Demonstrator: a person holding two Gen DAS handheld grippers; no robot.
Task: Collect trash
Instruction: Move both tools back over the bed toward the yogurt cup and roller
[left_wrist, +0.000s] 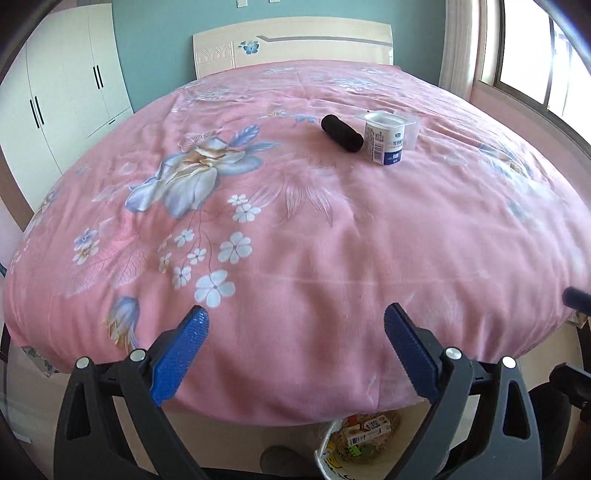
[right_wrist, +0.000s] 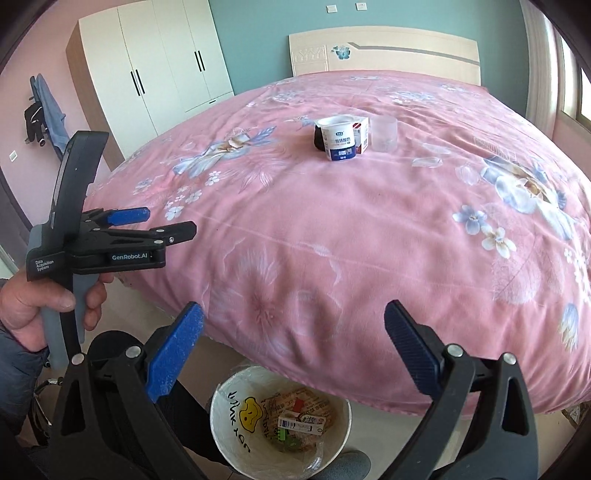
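Note:
On the pink floral bed stand a white yogurt cup (left_wrist: 386, 138) (right_wrist: 340, 138), a black fabric roll (left_wrist: 341, 133) (right_wrist: 317, 142), a clear plastic cup (left_wrist: 413, 129) (right_wrist: 384, 133) and a small red-and-white box (right_wrist: 362, 136), grouped near the bed's middle. My left gripper (left_wrist: 295, 317) (right_wrist: 171, 221) is open and empty over the bed's foot edge, far from them. My right gripper (right_wrist: 295, 314) is open and empty too, above the white trash bin (right_wrist: 221, 424) (left_wrist: 325, 454), which holds cartons and wrappers.
A hand (right_wrist: 44, 306) holds the left gripper at the bed's left corner. White wardrobes (right_wrist: 159, 62) stand along the left wall, a headboard (right_wrist: 384, 50) at the back, a window (left_wrist: 535, 48) on the right. Clothes (right_wrist: 44, 114) hang on the pink wall.

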